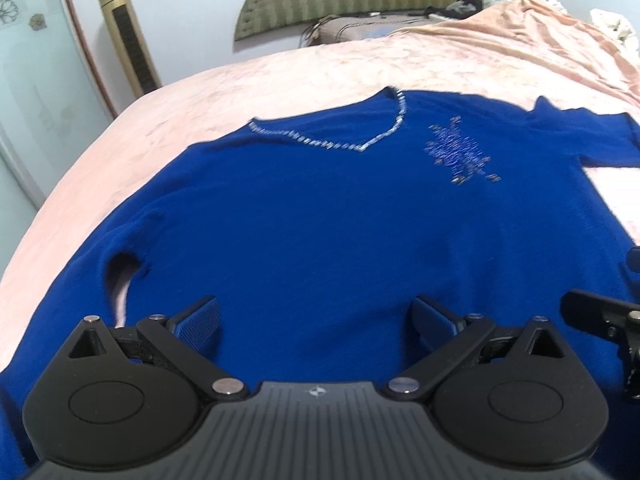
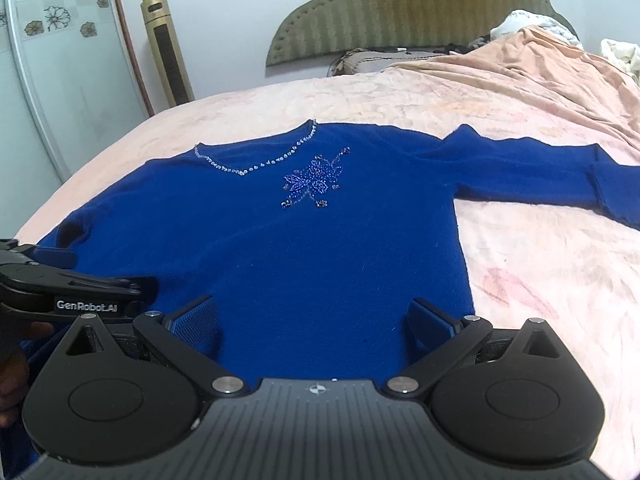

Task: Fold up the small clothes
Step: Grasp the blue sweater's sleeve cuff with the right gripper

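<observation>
A royal blue sweater [image 1: 320,216] [image 2: 304,240] lies flat, front up, on the pink bedspread [image 1: 280,76] [image 2: 520,264]. It has a beaded V neckline [image 2: 256,166] and a beaded flower motif [image 2: 314,182] on the chest. Its right sleeve [image 2: 540,176] stretches out to the right. My left gripper [image 1: 316,322] hovers open over the sweater's lower hem area with nothing between its fingers. My right gripper [image 2: 314,320] is open too, over the hem further right, near the sweater's right side edge. The left gripper's body [image 2: 72,292] shows at the left of the right wrist view.
A padded olive headboard [image 2: 400,12] and a pillow [image 2: 368,60] lie at the far end of the bed. Rumpled bedding [image 2: 532,40] is piled at the far right. A gold tower fan [image 2: 168,48] stands by the wall, beside a glass door [image 2: 60,80] on the left.
</observation>
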Demonstrator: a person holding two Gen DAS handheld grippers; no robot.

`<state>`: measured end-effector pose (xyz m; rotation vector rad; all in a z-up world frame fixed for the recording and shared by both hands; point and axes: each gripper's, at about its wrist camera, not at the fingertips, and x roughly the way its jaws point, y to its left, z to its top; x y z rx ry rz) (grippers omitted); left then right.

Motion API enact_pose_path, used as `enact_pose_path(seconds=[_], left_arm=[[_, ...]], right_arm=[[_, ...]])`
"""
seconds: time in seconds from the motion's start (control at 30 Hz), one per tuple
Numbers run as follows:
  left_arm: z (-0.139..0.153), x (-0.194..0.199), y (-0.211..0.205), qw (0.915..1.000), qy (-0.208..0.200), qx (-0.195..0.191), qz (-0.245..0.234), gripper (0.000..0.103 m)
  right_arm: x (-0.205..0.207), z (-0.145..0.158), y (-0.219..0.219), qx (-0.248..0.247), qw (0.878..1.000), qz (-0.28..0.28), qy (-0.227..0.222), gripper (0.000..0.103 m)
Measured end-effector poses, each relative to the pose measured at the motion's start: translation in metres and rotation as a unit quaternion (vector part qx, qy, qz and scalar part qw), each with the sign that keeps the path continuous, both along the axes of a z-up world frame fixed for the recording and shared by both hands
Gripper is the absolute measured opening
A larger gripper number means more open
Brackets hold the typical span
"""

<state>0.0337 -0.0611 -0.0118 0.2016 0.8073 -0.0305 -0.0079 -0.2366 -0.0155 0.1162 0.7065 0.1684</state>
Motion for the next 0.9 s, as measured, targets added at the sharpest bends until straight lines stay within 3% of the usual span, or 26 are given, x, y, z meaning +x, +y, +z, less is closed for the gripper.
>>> enact_pose_path(seconds=[0.13, 0.27, 0.37, 0.43, 0.5, 0.57, 0.63, 0.7, 0.77, 0.83, 0.9], left_arm=[[-0.001, 0.001, -0.007, 0.9994, -0.022, -0.017, -0.019, 0.103], [-0.006, 0.006, -0.008, 0.9991, -0.027, -0.026, -0.021, 0.103], [-0.011, 0.010, -0.005, 0.9991, -0.013, -0.035, -0.022, 0.103], [-0.014, 0.012, -0.003, 0.9990, -0.008, -0.037, -0.022, 0.103], [-0.016, 0.014, -0.002, 0.9991, -0.004, -0.037, -0.021, 0.103], [-0.019, 0.016, -0.002, 0.9991, 0.001, -0.037, -0.020, 0.103], [-0.022, 0.017, -0.003, 0.9990, 0.003, -0.040, -0.019, 0.103], [-0.022, 0.018, -0.004, 0.9991, 0.001, -0.040, -0.018, 0.103], [-0.023, 0.017, -0.006, 0.9992, -0.003, -0.034, -0.020, 0.103], [-0.022, 0.017, -0.008, 0.9994, -0.006, -0.026, -0.023, 0.103], [-0.022, 0.016, -0.010, 0.9994, -0.010, -0.019, -0.027, 0.103]], right_arm=[[0.006, 0.004, -0.014, -0.012, 1.000, 0.000, -0.006, 0.103], [0.018, 0.011, -0.059, -0.031, 0.997, -0.072, -0.025, 0.103], [0.027, 0.007, -0.121, 0.031, 0.986, -0.160, -0.019, 0.103], [0.027, 0.000, -0.164, 0.095, 0.971, -0.221, -0.011, 0.101], [0.022, -0.003, -0.192, 0.107, 0.956, -0.271, -0.022, 0.099], [0.019, 0.000, -0.201, 0.039, 0.953, -0.299, -0.039, 0.099], [0.024, 0.002, -0.195, -0.070, 0.952, -0.294, -0.051, 0.099], [0.035, -0.002, -0.182, -0.199, 0.944, -0.259, -0.050, 0.100], [0.048, -0.011, -0.168, -0.287, 0.936, -0.202, -0.039, 0.100], [0.062, -0.021, -0.160, -0.327, 0.931, -0.161, -0.026, 0.094], [0.073, -0.025, -0.166, -0.311, 0.939, -0.143, -0.032, 0.087]])
